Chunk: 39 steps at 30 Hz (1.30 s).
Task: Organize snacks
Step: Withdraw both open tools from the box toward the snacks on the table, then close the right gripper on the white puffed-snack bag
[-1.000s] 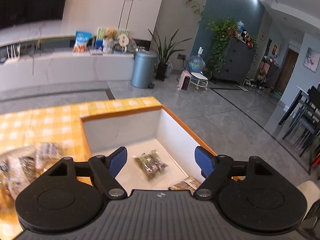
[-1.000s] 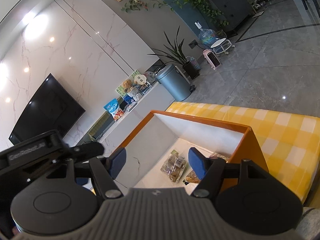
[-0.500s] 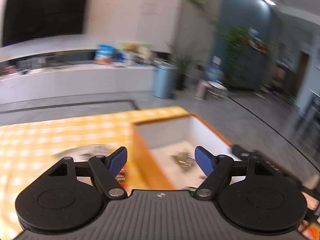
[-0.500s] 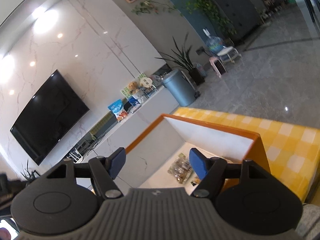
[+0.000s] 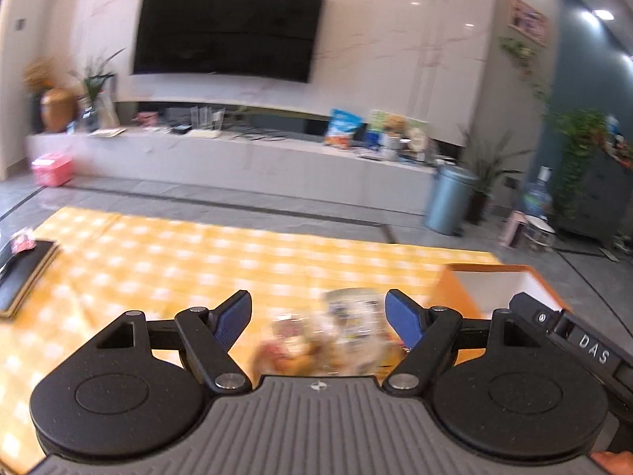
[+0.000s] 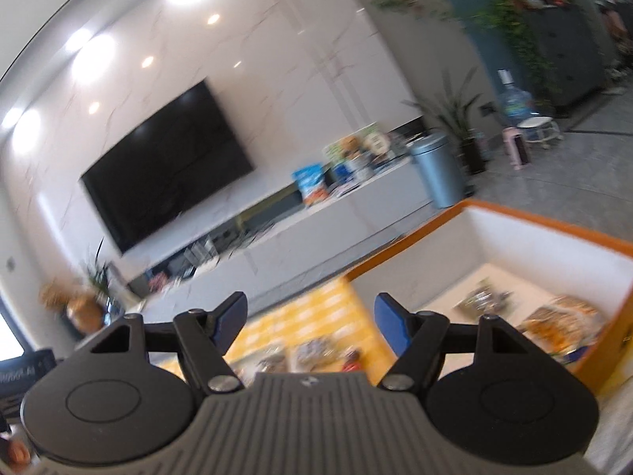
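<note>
The left gripper hangs over the yellow-checked tabletop with its blue jaws spread wide and nothing pinched between them. Just beyond and below the gap between those jaws lies a loose pile of snack packets, badly blurred, so I cannot make out what each one is. Off past the right-hand jaw stands the orange-rimmed box with white inner walls, and in front of it a black bar marked "DAS" cuts across the corner of the view. Far out beyond the left-hand jaw, a dark flat book-like thing rests on the cloth.

The right gripper also has its jaws parted and empty. Below the gap between them, a few blurred snack packets lie on the checked cloth. To the right of the right-hand jaw the box opens up, and on its white floor sit a greenish packet and, just beside it nearer the orange wall, an orange-brown packet.
</note>
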### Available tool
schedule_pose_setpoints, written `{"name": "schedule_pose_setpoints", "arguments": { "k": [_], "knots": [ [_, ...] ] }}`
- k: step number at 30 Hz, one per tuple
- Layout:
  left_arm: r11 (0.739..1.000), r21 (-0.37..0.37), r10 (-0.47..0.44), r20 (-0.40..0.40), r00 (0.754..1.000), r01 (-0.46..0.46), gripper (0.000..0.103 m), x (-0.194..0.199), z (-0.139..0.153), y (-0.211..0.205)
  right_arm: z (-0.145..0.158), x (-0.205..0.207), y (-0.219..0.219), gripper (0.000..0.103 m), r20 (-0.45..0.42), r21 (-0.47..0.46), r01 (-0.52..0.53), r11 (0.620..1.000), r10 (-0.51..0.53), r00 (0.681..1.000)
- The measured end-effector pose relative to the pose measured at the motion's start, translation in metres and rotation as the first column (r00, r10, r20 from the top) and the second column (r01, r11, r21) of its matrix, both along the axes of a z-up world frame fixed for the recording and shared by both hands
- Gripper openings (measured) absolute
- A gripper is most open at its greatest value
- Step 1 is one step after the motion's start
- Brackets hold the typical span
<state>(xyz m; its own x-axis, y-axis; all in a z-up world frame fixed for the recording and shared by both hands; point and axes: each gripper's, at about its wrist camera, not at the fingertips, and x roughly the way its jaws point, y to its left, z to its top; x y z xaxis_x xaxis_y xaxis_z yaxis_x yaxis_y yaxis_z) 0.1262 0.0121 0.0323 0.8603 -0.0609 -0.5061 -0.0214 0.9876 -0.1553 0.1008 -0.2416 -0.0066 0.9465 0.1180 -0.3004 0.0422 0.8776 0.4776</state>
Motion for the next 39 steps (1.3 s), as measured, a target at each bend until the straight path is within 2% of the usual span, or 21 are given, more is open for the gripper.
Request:
{"name": "schedule_pose_setpoints", "arguments": {
  "k": [2,3,5,8,13,16,18,21,23,26,28,30,31,33,34,39],
  "knots": [
    [0.998,-0.053,0.016,-0.028,0.999,-0.018,0.090,0.006,-0.010,0.018,-0.005,0.008,0.022,0.077,-0.018,-0.051,-0.050,0.997,0.049,0.999],
    [0.997,-0.080,0.013,-0.043,0.999,-0.017,0.090,0.009,-0.017,0.027,-0.009,0.013,0.035,0.084,-0.030,-0.089,-0.090,0.992,0.087,0.996],
    [0.994,-0.110,0.017,-0.073,0.997,-0.025,0.090,0.018,-0.030,0.039,-0.016,0.027,0.059,0.086,-0.059,-0.177,-0.171,0.969,0.163,0.985],
    [0.986,-0.137,0.082,-0.105,0.991,-0.096,0.090,0.027,-0.051,0.060,-0.028,0.047,0.089,0.093,-0.106,-0.284,-0.245,0.927,0.223,0.969],
    [0.969,-0.217,0.085,-0.170,0.982,-0.121,0.090,0.039,-0.090,0.094,-0.049,0.088,0.106,0.095,-0.180,-0.236,-0.262,0.936,0.223,0.958],
    [0.951,-0.280,0.068,-0.218,0.974,-0.129,0.090,0.046,-0.112,0.101,-0.066,0.113,0.116,0.095,-0.220,-0.253,-0.243,0.937,0.189,0.957],
    [0.948,-0.294,0.049,-0.257,0.965,-0.127,0.090,0.052,-0.123,0.099,-0.082,0.124,0.117,0.095,-0.243,-0.246,-0.248,0.937,0.188,0.952],
    [0.948,-0.295,0.033,-0.271,0.962,-0.116,0.090,0.056,-0.134,0.095,-0.106,0.131,0.113,0.095,-0.254,-0.228,-0.263,0.937,0.203,0.946],
    [0.948,-0.298,0.022,-0.284,0.959,-0.110,0.090,0.059,-0.139,0.092,-0.112,0.133,0.116,0.095,-0.240,-0.261,-0.259,0.930,0.198,0.951],
    [0.951,-0.296,0.003,-0.293,0.956,-0.094,0.090,0.063,-0.142,0.087,-0.116,0.138,0.127,0.095,-0.242,-0.373,-0.287,0.882,0.206,0.948],
    [0.953,-0.289,-0.002,-0.287,0.958,-0.085,0.090,0.064,-0.143,0.084,-0.121,0.138,0.126,0.095,-0.244,-0.386,-0.284,0.878,0.200,0.949],
    [0.957,-0.280,-0.005,-0.284,0.959,-0.078,0.090,0.064,-0.143,0.082,-0.124,0.138,0.123,0.087,-0.245,-0.374,-0.275,0.886,0.192,0.950],
    [0.958,-0.275,-0.005,-0.283,0.959,-0.076,0.090,0.064,-0.143,0.081,-0.124,0.138,0.122,0.079,-0.240,-0.381,-0.270,0.884,0.188,0.953],
    [0.962,-0.265,-0.007,-0.278,0.960,-0.069,0.090,0.063,-0.142,0.077,-0.124,0.140,0.121,0.075,-0.239,-0.396,-0.268,0.878,0.184,0.953],
    [0.964,-0.259,-0.008,-0.279,0.960,-0.067,0.090,0.063,-0.142,0.075,-0.124,0.140,0.121,0.069,-0.238,-0.395,-0.262,0.880,0.178,0.955],
    [0.972,-0.232,-0.022,-0.269,0.963,-0.042,0.090,0.059,-0.135,0.069,-0.122,0.140,0.116,0.066,-0.234,-0.351,-0.237,0.906,0.160,0.959]
  ]
}}
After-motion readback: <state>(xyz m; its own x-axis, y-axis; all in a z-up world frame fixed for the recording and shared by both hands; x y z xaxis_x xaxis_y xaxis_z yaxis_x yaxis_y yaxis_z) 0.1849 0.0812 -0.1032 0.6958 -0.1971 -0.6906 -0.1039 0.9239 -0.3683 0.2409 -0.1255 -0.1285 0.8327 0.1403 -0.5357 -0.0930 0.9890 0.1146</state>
